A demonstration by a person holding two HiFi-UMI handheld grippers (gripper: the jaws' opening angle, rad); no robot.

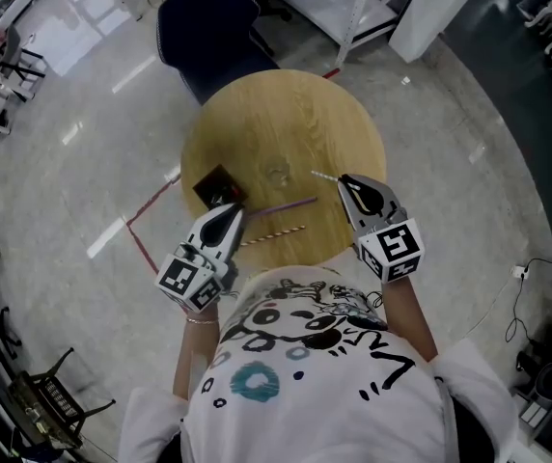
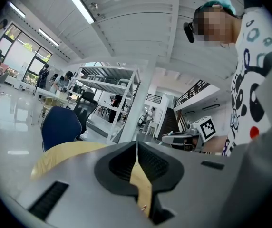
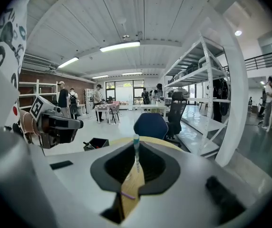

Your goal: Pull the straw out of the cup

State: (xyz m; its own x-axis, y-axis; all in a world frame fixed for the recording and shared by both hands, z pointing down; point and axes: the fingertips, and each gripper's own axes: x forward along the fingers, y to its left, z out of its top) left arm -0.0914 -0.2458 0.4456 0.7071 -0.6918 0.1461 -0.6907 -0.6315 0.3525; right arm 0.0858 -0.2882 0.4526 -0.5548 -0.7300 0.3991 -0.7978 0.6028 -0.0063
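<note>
Purple straw (image 1: 290,204) near black box (image 1: 218,183)

I find the far half of the round wooden table (image 1: 286,114) bare. A black box (image 1: 220,187) crowds the near left, a clear cup (image 1: 278,174) stands mid-table, a purple straw (image 1: 290,204) and striped straw (image 1: 274,233) lie nearer; a blue chair (image 1: 208,27) blocks the far edge.

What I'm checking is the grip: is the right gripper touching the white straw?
Touching. The right gripper view shows the white straw pinched between the closed jaws of the right gripper, its end poking out past them.
</note>
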